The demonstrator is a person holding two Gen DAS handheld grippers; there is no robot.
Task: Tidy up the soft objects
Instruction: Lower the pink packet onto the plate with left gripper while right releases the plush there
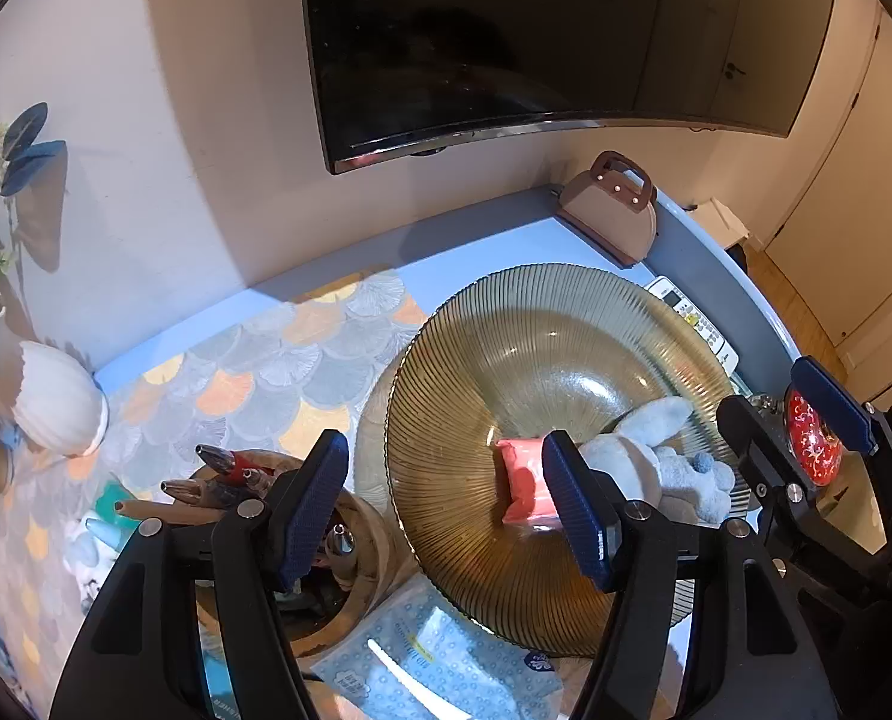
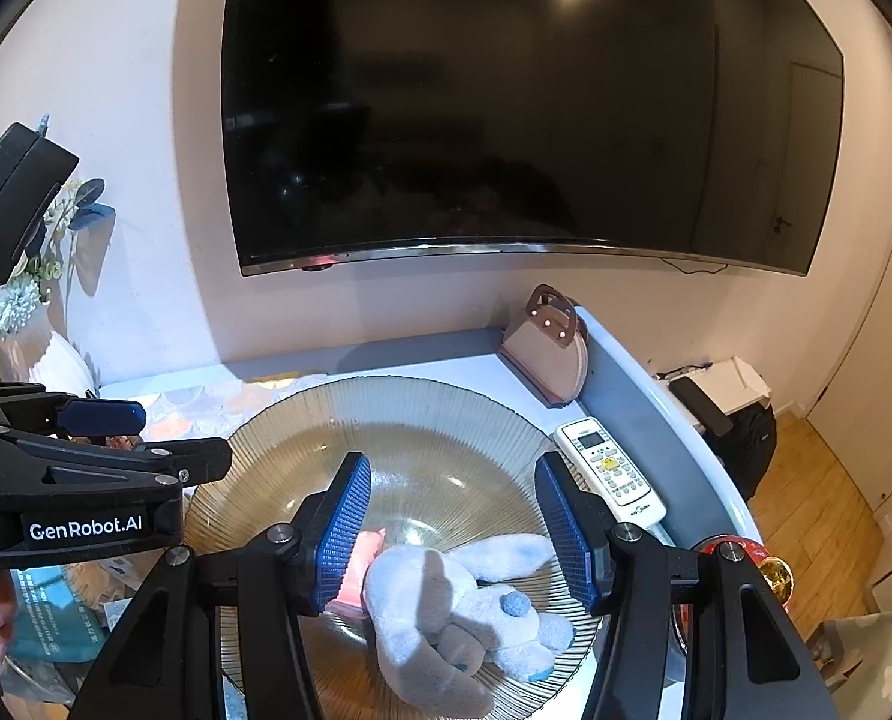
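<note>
**A:** Two soft things lie in the big round ribbed amber glass plate. Why there?

**B:** I think the plate is the spot for gathering soft things. The fluffy grey-and-blue plush bunny lies on its side near the front rim. The small squishy pink pouch sits touching it, a bit more toward the middle.

**A:** And the grabbers?

**B:** Two of them. The right gripper hangs just above the bunny. Its blue pads stand about half apart, and they hold nothing. The bunny shows in the gap, but the pads do not press it. The left gripper hovers over the plate's left edge, also about half open and empty. One of its pads hides a bit of the pink pouch.

**A:** What is nearest of all?

**B:** One blue dotted tissue pack, right below the left gripper. Beside it is one round wooden pen pot with pens in it; I can count three tips.

**A:** And farther back?

**B:** One white remote control lies just beside the plate on the right. One brown half-round handbag stands at the back of the blue table. One big black TV screen hangs on the wall behind everything.
</note>
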